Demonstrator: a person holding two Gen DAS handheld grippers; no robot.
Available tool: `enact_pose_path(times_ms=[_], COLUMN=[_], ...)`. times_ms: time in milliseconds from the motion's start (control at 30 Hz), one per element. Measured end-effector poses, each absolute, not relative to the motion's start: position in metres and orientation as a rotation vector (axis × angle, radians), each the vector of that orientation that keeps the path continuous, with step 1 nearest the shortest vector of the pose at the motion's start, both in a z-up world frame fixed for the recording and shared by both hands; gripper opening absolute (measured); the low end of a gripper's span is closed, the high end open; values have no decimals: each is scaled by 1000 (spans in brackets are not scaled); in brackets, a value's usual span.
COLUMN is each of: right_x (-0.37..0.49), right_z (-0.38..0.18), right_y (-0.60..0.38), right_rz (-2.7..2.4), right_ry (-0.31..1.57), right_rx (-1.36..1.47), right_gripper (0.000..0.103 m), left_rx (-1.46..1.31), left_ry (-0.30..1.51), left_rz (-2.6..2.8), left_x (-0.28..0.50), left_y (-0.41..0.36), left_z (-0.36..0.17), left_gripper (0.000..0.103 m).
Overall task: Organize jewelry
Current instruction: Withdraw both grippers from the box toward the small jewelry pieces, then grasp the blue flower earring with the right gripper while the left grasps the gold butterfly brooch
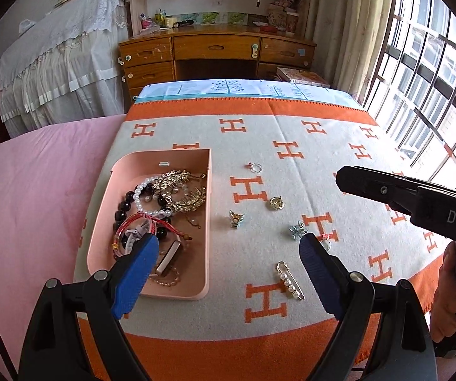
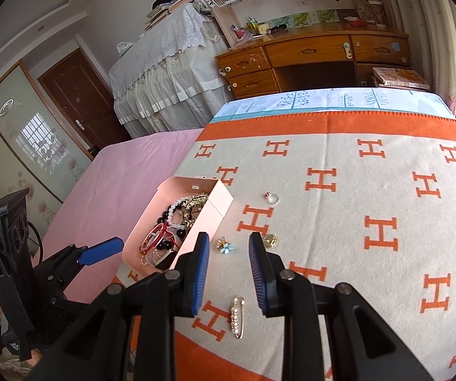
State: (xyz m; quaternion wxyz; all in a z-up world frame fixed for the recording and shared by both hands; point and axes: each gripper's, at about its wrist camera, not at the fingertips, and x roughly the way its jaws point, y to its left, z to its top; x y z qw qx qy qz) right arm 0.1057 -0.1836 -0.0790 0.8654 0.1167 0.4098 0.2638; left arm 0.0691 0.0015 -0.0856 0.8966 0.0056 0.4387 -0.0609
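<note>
My left tongs [image 1: 229, 244] stand wide with nothing between the blue pads, one pad over the near end of the pink tray [image 1: 101, 222] and the other just beside the blue flower brooch [image 1: 297, 230]. My right tongs [image 2: 229, 247] are drawn narrow, a gap showing between the pads and nothing held; they hover above the blanket [image 1: 291, 285] on the bed, near the tray's right wall.

Loose on the blanket I count six pieces: one ring with a red stone [image 1: 255, 167], one round gold pendant [image 1: 276, 203], one small gold and blue brooch [image 1: 235, 218], the blue flower brooch, one small ring [image 1: 325, 241] half hidden behind my left pad, and one pearl safety pin [image 1: 290, 280] nearest me.

Inside the single tray lies a tangle: one dark bead bracelet [image 1: 126, 204], one pearl strand [image 1: 143, 198], gold leaf-shaped pieces [image 1: 177, 193] whose number I cannot tell, red cord bracelets [image 1: 139, 225], one pale bead bracelet [image 1: 167, 277] and one small dark bar [image 1: 168, 258].
</note>
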Motion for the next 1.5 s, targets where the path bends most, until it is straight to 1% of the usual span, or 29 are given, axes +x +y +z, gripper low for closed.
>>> enact_pose_path(times_ms=[267,500,767,900,933,967,1000,1300,1500], right_x=[106,107,114,112,113,113,114,117,110], right_z=[-95,-109,-139,-148,-150,-152,-154,-158,-160], right_y=[-216,-239,-233,-215,-211,-206,-202,-166,-154], right_rz=[528,483,522,566,580,592,600,661,751], right_ry=[863,867,965,992,1001,1008,1010,961,900], right_rx=[290,297,250,174,162,151,137,-153,-405], right_gripper=[26,26,26,26,28,34,36,36,36], left_rx=[58,66,76,53,45,38,32,-31,-77], left_ry=[945,987,1088,1107,1116,1124,1132,1148,1158], left_rz=[-145,-144,-252,-262,-266,-269,-270,-278,-302], left_x=[70,71,66,62,62,62,62,64,68], left_y=[-30,-38,-40,-32,-30,-29,-27,-10,-4], left_z=[-95,-103,-119,-123,-124,-126,-128,-132,-134], left_gripper=[89,89,89,89,89,89,89,89,89])
